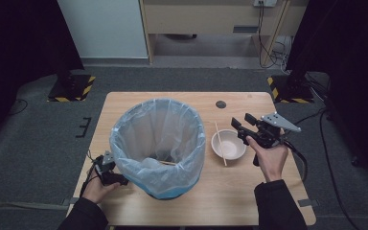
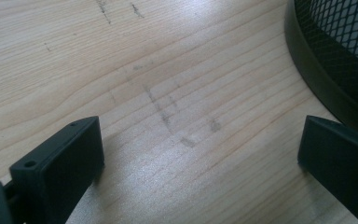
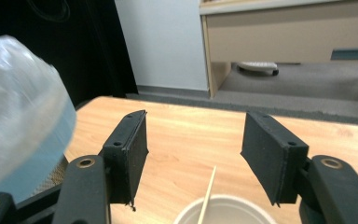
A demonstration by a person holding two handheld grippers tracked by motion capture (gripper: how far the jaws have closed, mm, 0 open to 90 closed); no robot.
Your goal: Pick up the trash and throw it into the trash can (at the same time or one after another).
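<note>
Just below the spread right tongs [image 1: 239, 125], empty, a thin wooden stick [image 1: 220, 143] lies across the white bowl [image 1: 228, 144], long axis running away from the person, lower end cut off in the right gripper view, left tongs [image 2: 200, 149] spread over bare table [image 2: 121, 70] beside the bin [image 1: 158, 148], its mesh base partly visible.

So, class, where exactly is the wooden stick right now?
In the high view, the wooden stick lies across the white bowl, right of the lined bin and beside the right gripper.

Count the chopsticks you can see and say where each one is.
2. One chopstick lies across the white bowl, just left of the right gripper. Another chopstick lies inside the lined bin. The bag's folds may hide more.
</note>
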